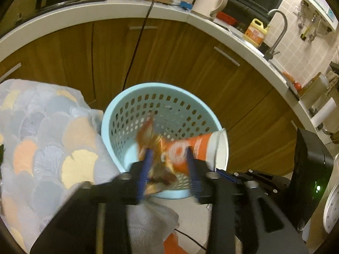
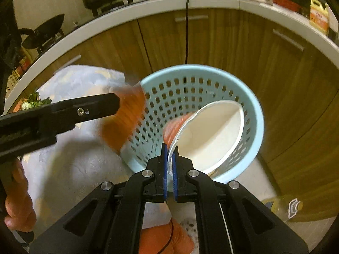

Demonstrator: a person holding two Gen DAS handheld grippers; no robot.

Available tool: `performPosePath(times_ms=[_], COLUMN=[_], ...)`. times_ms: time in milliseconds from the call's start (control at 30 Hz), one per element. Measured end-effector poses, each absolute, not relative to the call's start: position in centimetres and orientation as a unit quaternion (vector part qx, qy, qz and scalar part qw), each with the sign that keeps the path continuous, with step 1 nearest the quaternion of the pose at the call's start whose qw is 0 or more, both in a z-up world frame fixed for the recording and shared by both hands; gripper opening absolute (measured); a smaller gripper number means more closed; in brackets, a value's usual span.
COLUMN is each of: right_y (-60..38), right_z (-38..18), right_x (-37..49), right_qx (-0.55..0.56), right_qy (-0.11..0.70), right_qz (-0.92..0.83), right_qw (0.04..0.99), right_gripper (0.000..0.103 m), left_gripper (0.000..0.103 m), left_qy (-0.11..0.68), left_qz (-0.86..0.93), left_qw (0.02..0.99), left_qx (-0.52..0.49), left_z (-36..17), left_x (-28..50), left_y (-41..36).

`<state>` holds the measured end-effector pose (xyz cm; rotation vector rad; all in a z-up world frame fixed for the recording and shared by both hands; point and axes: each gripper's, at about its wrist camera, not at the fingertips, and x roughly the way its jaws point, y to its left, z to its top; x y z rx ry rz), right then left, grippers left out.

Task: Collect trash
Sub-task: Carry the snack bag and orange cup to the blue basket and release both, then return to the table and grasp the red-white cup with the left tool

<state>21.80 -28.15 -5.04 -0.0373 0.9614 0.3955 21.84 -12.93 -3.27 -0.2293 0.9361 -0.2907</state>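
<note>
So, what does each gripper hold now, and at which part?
The right gripper pinches the orange paper cup by its rim, over the blue basket. The left gripper is open; the orange wrapper is loose between its fingers.

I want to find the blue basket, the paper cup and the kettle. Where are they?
blue basket (image 2: 257, 114): right wrist view, right rim.
paper cup (image 2: 211, 131): right wrist view, white inner wall.
kettle (image 1: 208, 1): left wrist view, cream body.

Pale floor (image 2: 254, 182) carries blue perforated basket (image 2: 259, 114), beside cloth-covered table (image 1: 42, 131); bottle (image 2: 281, 207) on floor.
</note>
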Motion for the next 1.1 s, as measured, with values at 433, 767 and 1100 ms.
performPosePath(times_ms=[433,767,1100], right_y=[-29.3,-26.5,-19.7], right_z=[-4.4,0.4,5.1], right_x=[21.5,18.0,12.6], right_qx=[0.005,-0.006,-0.038], right_qy=[0.463,0.396,0.301], right_qz=[0.195,0.24,0.328], right_qw=[0.865,0.886,0.895], right_gripper=[0.033,0.034,0.044], left_gripper=[0.048,0.048,0.059], left_qy=[0.427,0.372,0.312], left_qz=[-0.131,-0.101,-0.012], left_qw=[0.886,0.911,0.934], left_qx=[-0.127,-0.146,-0.176], left_z=[-1.9,1.4,4.9], left_x=[19.2,13.8,5.0], left_y=[-10.4,-6.8,0.7])
